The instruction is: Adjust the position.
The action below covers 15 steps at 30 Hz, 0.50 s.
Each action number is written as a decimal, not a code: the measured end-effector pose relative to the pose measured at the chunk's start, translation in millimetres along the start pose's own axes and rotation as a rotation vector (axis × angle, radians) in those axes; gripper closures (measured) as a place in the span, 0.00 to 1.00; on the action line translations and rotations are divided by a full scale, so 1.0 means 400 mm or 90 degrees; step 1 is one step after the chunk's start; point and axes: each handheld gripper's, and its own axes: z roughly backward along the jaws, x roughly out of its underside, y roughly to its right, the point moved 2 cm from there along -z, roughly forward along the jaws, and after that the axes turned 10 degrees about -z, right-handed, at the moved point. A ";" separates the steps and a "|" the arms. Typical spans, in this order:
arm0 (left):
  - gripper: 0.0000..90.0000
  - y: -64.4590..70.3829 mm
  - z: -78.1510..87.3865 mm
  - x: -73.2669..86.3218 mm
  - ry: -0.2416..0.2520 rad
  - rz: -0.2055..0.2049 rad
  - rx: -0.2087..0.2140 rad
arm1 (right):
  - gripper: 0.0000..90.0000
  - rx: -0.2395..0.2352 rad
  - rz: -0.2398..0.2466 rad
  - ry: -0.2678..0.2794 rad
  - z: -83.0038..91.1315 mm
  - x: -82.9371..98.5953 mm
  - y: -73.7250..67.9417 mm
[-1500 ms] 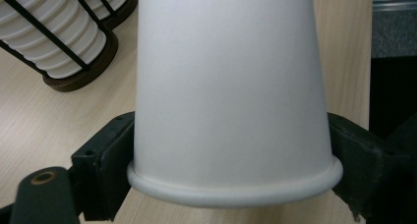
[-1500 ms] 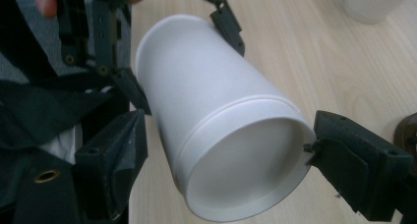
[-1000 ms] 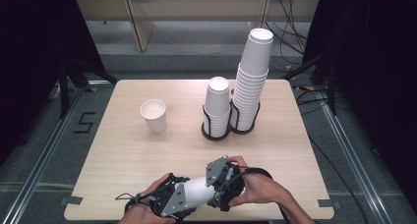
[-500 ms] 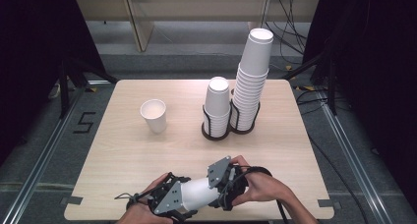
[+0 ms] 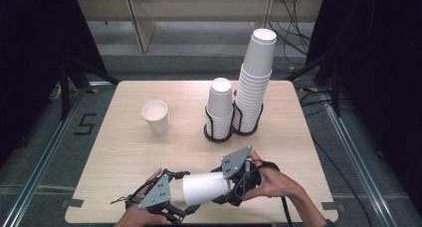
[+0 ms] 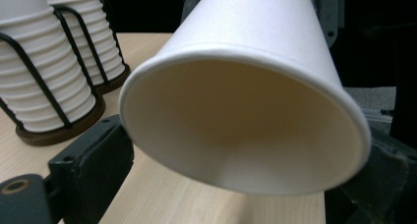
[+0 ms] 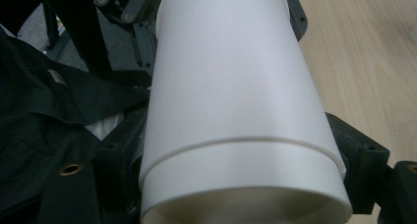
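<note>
Right at the front edge of the table (image 5: 124, 152), closest to where I'm standing, the person has both grippers on one white paper cup (image 5: 206, 188). It's up off the wood and lying on its side, the wide mouth toward the left gripper (image 5: 180, 193) and the base toward the right gripper (image 5: 228, 186).

The right one is clamped on the base end, a black jaw pressed on each side in its own view. The left one's jaws sit spread on either side of the rim (image 6: 246, 130). One looks to be touching it, but I honestly can't tell if it's actually squeezing.

There's a thin ridge running round the cup near the base (image 7: 246, 143), and I can't say whether that's a second cup nested in.

There's not much room behind the hands, since the edge is just there. Ahead of them it's open wood across the middle and the whole left side, apart from one loose cup (image 5: 156, 117) standing upright, mouth up.

Right of centre is one black wire holder (image 5: 219, 135) with two bays and two stacks, a short stack (image 5: 220, 105) and a tall stack (image 5: 255, 82). They're upside down and too tightly packed for me to count.

So that's two grippers, one held cup, one loose cup and two stacks
</note>
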 end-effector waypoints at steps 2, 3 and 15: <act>0.04 0.003 0.001 -0.003 0.006 -0.004 -0.001 | 0.26 -0.012 -0.002 0.007 -0.002 0.000 -0.001; 0.04 0.005 0.000 -0.003 0.009 -0.007 0.001 | 0.26 -0.014 0.001 0.008 -0.004 0.000 -0.001; 0.13 0.002 0.003 -0.009 -0.003 -0.031 0.016 | 0.26 -0.029 -0.020 0.005 -0.018 0.007 0.004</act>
